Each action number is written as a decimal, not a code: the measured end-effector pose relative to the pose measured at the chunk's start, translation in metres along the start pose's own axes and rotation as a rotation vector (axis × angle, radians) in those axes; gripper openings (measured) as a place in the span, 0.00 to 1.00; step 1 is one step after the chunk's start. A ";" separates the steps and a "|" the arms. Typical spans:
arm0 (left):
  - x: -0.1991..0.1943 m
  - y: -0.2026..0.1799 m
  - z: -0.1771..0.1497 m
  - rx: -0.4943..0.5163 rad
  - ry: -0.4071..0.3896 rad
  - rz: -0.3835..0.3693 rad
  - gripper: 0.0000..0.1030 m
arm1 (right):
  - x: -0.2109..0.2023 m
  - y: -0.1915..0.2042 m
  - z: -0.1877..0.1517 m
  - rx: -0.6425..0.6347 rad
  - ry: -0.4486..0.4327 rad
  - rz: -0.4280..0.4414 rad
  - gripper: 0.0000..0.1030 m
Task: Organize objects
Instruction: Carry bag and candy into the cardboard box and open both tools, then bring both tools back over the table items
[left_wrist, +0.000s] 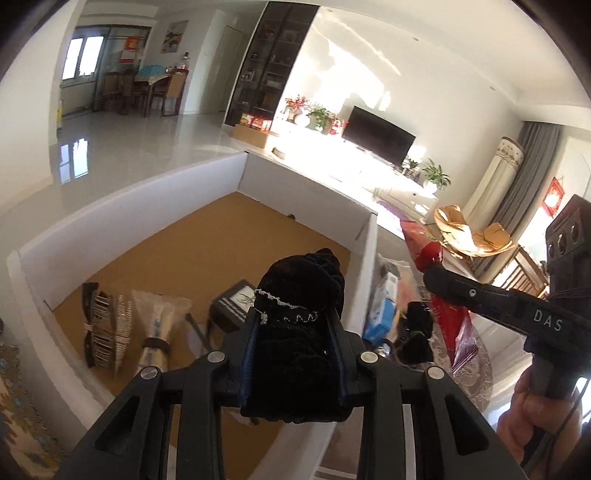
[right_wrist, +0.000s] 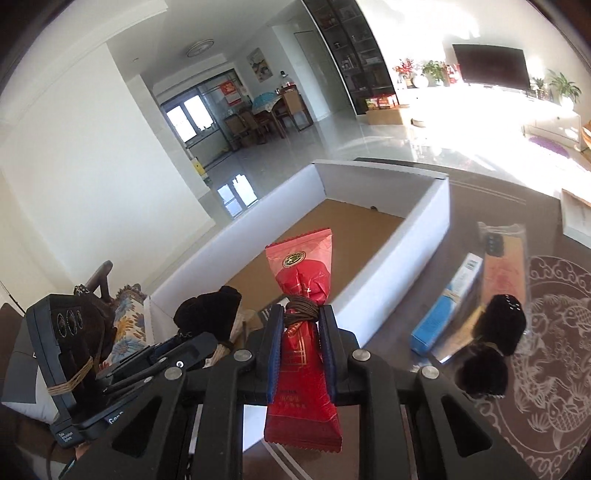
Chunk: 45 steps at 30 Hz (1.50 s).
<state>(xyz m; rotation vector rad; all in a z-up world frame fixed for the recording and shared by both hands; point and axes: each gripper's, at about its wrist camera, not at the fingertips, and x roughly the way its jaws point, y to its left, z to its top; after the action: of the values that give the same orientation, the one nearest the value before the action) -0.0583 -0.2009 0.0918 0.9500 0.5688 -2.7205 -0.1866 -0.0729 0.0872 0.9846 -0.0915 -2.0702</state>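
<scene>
My left gripper (left_wrist: 295, 328) hangs above the near end of the open box (left_wrist: 122, 206), clamped on a velvet pouch (left_wrist: 301, 295). Inside the box, on its floor, a hair clip (left_wrist: 96, 325) lies far left, a tied packet (left_wrist: 157, 328) just right of it, and what may be a small case (left_wrist: 232, 306) behind the pouch. My right gripper (right_wrist: 301, 332) sits right of the left one, holding a snack packet (right_wrist: 303, 280) over the box's near wall. On the table (right_wrist: 480, 206) right of the box lie a carton (right_wrist: 443, 317) and a second pouch (right_wrist: 498, 328).

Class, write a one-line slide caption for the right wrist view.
Right gripper, jaws shut on a red snack packet, beside the white box.
</scene>
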 end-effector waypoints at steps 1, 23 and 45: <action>0.006 0.010 0.003 -0.005 0.016 0.045 0.32 | 0.016 0.011 0.005 -0.011 0.011 0.012 0.19; -0.003 -0.064 -0.047 0.098 -0.049 -0.020 0.93 | -0.087 -0.123 -0.148 0.030 -0.038 -0.655 1.00; 0.091 -0.195 -0.171 0.555 0.311 -0.078 0.94 | -0.133 -0.208 -0.216 0.288 0.071 -0.782 1.00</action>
<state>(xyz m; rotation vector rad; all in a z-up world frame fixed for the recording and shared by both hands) -0.0946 0.0414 -0.0323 1.5209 -0.1330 -2.8725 -0.1287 0.2149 -0.0600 1.4265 0.0451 -2.7762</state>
